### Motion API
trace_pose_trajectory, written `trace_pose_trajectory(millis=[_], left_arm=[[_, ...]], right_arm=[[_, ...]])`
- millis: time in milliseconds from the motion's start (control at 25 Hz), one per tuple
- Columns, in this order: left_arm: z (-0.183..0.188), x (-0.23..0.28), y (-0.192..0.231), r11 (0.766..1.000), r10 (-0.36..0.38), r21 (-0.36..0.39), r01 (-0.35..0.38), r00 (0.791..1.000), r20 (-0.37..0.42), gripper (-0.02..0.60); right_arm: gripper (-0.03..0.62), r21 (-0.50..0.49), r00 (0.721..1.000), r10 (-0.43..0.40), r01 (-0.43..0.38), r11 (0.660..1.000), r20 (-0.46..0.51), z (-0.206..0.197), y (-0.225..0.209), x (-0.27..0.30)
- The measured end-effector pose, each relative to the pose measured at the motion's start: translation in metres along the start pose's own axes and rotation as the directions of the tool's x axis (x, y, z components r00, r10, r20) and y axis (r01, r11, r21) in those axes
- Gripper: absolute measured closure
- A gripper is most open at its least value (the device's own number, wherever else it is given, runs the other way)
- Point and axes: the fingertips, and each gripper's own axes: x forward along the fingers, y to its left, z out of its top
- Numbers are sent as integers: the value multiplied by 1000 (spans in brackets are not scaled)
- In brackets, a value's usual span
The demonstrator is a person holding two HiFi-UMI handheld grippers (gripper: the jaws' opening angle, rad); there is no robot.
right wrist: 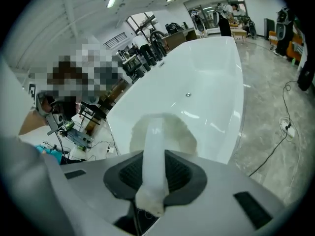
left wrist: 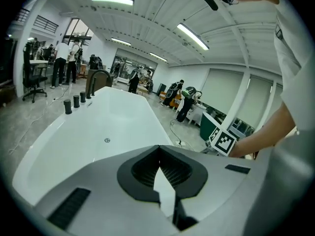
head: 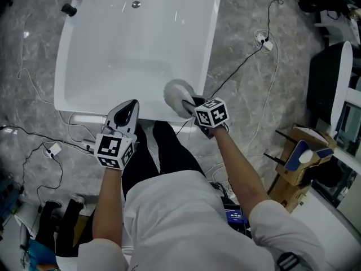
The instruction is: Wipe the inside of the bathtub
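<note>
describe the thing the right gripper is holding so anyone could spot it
Find the big white bathtub, then its near rim at the person's right. There the right gripper clamps a pale fluffy round pad on a white handle, the only soft thing at the tub.

Grey marble floor (head: 242, 16) — white bathtub (head: 113, 49) ahead of the right tool (head: 189, 103), black cable (head: 243, 65) trailing to its right.

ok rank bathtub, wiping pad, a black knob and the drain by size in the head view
Largest to smallest:
1. bathtub
2. wiping pad
3. black knob
4. drain
Knob and drain are both tiny; the knob looks slightly bigger.
</note>
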Motion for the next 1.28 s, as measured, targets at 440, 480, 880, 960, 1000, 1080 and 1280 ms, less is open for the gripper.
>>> trace_pose_trajectory(millis=[440,480,880,960,1000,1080,1280], left_arm=[[-49,42,11,985,-155,61,163,981,-120,571],[-51,45,11,983,-167,61,175,978,-128,571],[-72,73,14,972,-197,90,218,960,-197,571],[-74,74,17,972,-194,94,217,960,-204,571],[-75,74,19,972,-192,94,215,960,-205,571],[-77,73,23,973,-187,95,210,960,-208,571],[-86,65,27,977,-172,90,195,961,-218,571]], right_arm=[[499,119,987,-98,113,986,-125,-33,-21,40],[499,118,985,-104,121,986,-137,-35,-20,43],[499,155,963,-119,160,975,-242,-46,-27,65],[499,178,955,-105,159,971,-277,-48,-28,71],[499,186,950,-99,159,970,-295,-49,-29,74],[499,187,941,-93,161,969,-327,-49,-32,81],[499,146,916,-96,164,976,-390,-54,-27,94]])
